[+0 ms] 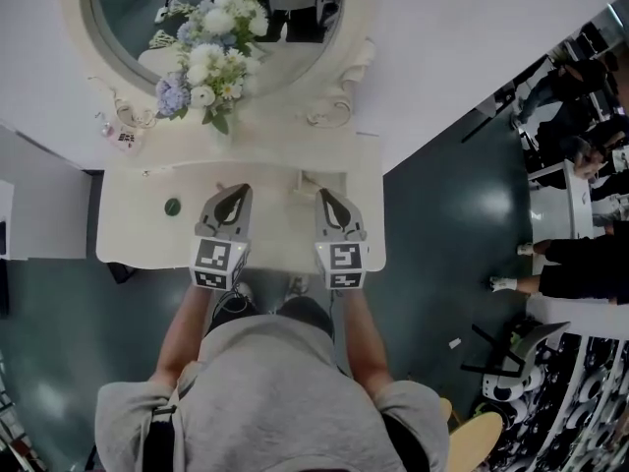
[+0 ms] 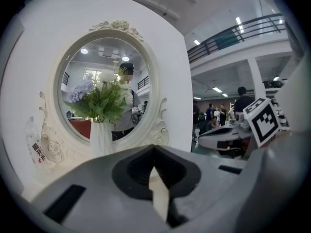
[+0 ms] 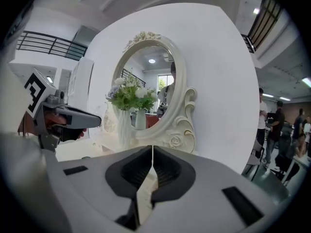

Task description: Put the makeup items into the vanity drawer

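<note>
A cream vanity table (image 1: 128,234) stands against a white wall, with an oval mirror (image 1: 133,28) behind it. A small round green item (image 1: 173,206) lies on the tabletop left of my left gripper (image 1: 236,193). A small clear bottle with a pink label (image 1: 125,138) stands at the back left by the mirror frame. Both grippers hover side by side over the table's front middle and point toward the mirror. The left gripper (image 2: 153,147) is shut with nothing between its jaws. My right gripper (image 1: 324,197) (image 3: 153,147) is shut and empty too. No drawer shows in any view.
A white vase of flowers (image 1: 211,62) stands in front of the mirror, just beyond the grippers. Dark floor (image 1: 442,234) lies to the right of the table. Several people (image 1: 570,264) and a chair (image 1: 516,362) are farther right.
</note>
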Action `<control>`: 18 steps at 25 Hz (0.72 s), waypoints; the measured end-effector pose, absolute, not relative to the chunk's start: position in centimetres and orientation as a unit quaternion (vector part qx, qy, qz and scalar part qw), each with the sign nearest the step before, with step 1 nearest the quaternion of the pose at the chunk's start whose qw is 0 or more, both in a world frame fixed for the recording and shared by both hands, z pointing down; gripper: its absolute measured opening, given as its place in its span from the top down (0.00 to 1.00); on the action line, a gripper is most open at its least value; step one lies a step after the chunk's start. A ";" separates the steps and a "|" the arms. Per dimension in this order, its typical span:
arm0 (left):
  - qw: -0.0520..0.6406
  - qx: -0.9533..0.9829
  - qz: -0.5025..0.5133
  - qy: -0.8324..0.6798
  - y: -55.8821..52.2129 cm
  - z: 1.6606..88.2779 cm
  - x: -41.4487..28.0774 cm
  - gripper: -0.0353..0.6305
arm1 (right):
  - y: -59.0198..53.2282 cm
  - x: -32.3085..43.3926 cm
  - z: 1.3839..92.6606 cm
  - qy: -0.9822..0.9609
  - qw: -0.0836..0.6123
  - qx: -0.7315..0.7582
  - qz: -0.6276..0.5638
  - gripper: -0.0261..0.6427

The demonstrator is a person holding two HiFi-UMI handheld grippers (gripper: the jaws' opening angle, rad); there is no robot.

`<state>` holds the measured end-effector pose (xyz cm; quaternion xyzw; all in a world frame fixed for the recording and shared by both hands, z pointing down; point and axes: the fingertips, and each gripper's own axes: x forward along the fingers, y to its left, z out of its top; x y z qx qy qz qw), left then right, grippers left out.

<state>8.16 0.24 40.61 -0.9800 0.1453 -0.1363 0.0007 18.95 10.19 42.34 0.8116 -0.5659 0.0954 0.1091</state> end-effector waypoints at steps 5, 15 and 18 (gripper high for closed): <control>-0.005 -0.975 -0.138 0.175 -1.4 40.9 6.0 0.94 | 7.4 16.8 42.6 -0.600 0.115 0.786 0.094 0.93; -0.050 -0.946 -0.160 0.279 -5.9 44.4 -1.1 0.94 | -1.0 9.9 46.7 -0.696 0.145 0.694 0.112 0.93; -0.073 -0.931 -0.176 0.310 -6.8 46.4 -3.4 0.94 | -2.9 8.0 48.9 -0.720 0.163 0.663 0.125 0.93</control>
